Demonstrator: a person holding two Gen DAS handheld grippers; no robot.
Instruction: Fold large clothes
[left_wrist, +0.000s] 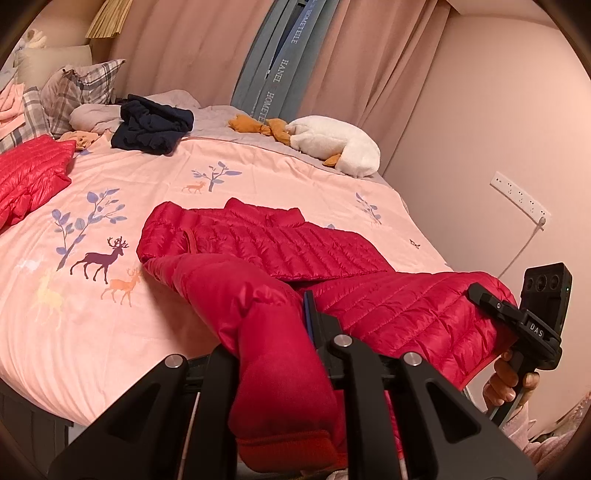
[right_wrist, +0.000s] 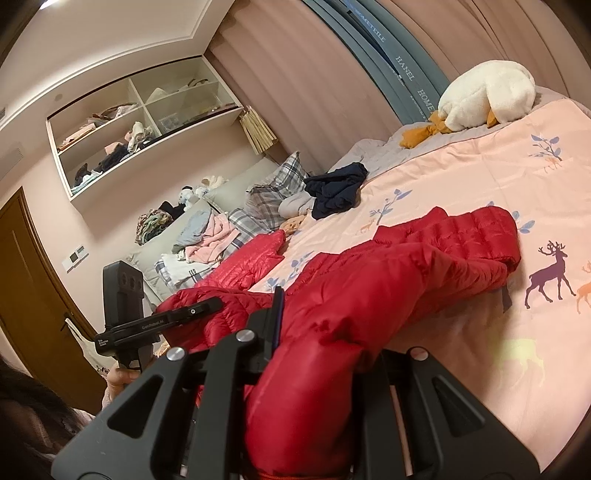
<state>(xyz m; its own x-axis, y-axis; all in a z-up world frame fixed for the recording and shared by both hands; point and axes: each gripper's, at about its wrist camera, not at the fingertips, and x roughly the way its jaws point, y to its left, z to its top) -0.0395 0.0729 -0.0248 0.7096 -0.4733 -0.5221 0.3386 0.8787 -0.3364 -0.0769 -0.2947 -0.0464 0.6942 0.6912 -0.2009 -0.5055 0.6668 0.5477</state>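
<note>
A red quilted down jacket (left_wrist: 280, 247) lies on the pink bedspread (left_wrist: 110, 332), collar toward the far side. My left gripper (left_wrist: 273, 354) is shut on one red sleeve, whose cuff (left_wrist: 288, 443) hangs between the jaws. My right gripper (left_wrist: 491, 302) shows at the right, shut on the jacket's hem. In the right wrist view the right gripper (right_wrist: 314, 350) is shut on red jacket fabric (right_wrist: 388, 280), and the left gripper (right_wrist: 207, 308) grips the jacket at the left.
A second red jacket (left_wrist: 29, 177) lies at the left. A dark navy garment (left_wrist: 151, 127), plaid pillows (left_wrist: 81, 88) and a white plush goose (left_wrist: 332, 144) lie at the bed's far side. A wall socket strip (left_wrist: 517, 199) is on the right. Shelves (right_wrist: 140, 122) hang above the headboard.
</note>
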